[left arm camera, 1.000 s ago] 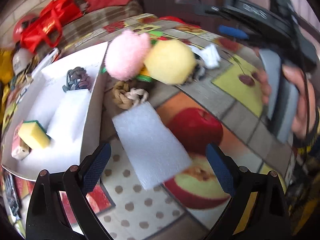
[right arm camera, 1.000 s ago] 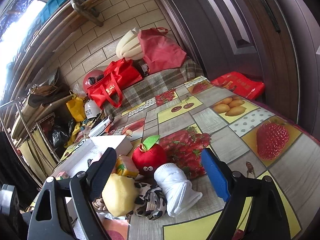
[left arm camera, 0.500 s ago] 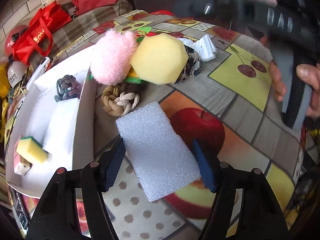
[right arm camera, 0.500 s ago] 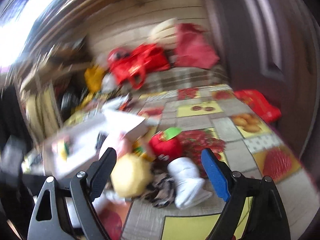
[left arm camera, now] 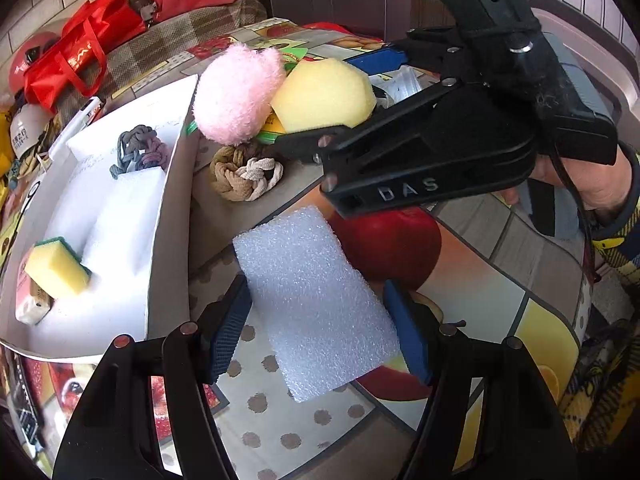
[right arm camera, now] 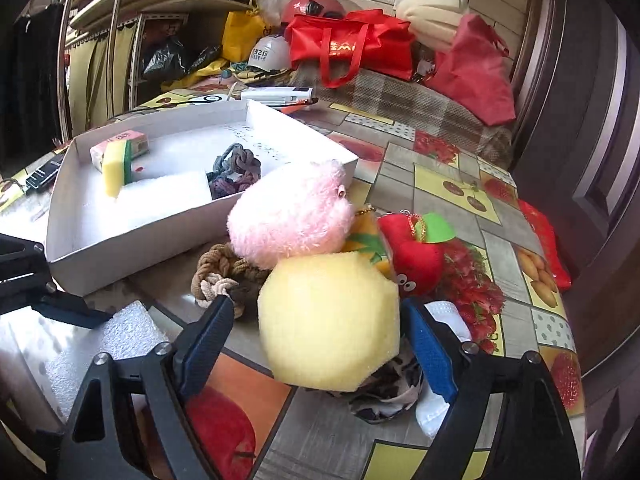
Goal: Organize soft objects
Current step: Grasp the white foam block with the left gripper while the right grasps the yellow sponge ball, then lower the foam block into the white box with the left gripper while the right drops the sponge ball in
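A white foam block (left arm camera: 316, 300) lies on the fruit-print tablecloth between the blue pads of my left gripper (left arm camera: 318, 330), which has closed in on both its sides. My right gripper (right arm camera: 320, 342) is open, its pads either side of a yellow sponge ball (right arm camera: 330, 320), which also shows in the left wrist view (left arm camera: 324, 98). A pink fluffy ball (right arm camera: 292, 214), a beige rope knot (left arm camera: 246, 174) and a red apple plush (right arm camera: 418, 258) sit beside it. A white box (left arm camera: 168, 208) on the left holds a yellow-green sponge (left arm camera: 56, 270), a grey knot (left arm camera: 138, 152) and a white foam piece (left arm camera: 124, 216).
A white sock (right arm camera: 440, 400) and a spotted cloth (right arm camera: 384, 394) lie under the yellow ball. Red bags (right arm camera: 348, 46), a helmet and clutter stand behind the table. A dark door (right arm camera: 580, 120) is at the right.
My left gripper has closed from wide open onto the foam block. My right gripper has swung left and down and now brackets the yellow sponge ball.
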The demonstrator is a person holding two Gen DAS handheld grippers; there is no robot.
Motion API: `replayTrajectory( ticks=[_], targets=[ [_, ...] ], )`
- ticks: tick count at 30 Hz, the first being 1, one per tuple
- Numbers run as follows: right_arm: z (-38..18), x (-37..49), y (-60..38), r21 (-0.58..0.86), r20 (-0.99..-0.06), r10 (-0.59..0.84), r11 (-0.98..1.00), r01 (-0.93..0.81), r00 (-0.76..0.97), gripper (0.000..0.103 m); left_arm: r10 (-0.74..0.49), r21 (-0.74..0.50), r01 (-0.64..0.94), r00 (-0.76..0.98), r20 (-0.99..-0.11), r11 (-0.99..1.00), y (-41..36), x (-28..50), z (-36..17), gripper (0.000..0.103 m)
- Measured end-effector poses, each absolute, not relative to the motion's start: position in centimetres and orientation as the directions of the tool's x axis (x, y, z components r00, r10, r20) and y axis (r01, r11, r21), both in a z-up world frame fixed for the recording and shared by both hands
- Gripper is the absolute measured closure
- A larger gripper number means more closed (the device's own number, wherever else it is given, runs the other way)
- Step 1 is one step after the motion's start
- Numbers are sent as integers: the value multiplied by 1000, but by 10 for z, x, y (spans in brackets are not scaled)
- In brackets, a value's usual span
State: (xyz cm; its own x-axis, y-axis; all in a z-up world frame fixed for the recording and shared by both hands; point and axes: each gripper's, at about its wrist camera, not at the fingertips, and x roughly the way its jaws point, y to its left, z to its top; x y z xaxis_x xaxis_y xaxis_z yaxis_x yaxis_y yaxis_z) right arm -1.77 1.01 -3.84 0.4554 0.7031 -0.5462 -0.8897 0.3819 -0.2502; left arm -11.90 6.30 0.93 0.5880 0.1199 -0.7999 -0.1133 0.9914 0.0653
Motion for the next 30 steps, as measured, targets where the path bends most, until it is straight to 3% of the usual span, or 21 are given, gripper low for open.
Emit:
replayTrajectory(
  ticks=[1,5,10,15,18,23,30],
  targets=[
    [-38,-17,8,-245,-540,706,388,-888,458,42,111,58,-108,591,-799,992,62,-119,10,36],
    [-29,-12,-9,-188,-478,746,428,-884,463,45,99,50,-96,621,-777,994,58,-121,15,38],
    [-12,-6,-55,-48,-286,837,475,-879,467,45,105,43,-103,717,-689,994,57,-138,32,38],
    [-2,5,-81,66,-171,833,543,-837,527,45,207,53,-207,850,-484,977,70,-160,61,38],
    [1,4,-87,101,-140,824,563,-820,549,45,327,66,-327,866,-378,943,86,-171,67,38],
    [3,-1,-88,123,-118,824,565,-816,554,45,421,-14,-450,845,-330,893,117,-187,70,38],
    [3,-10,-69,98,-120,844,534,-840,523,45,513,-8,-537,810,-285,843,131,-205,71,38]
  ],
)
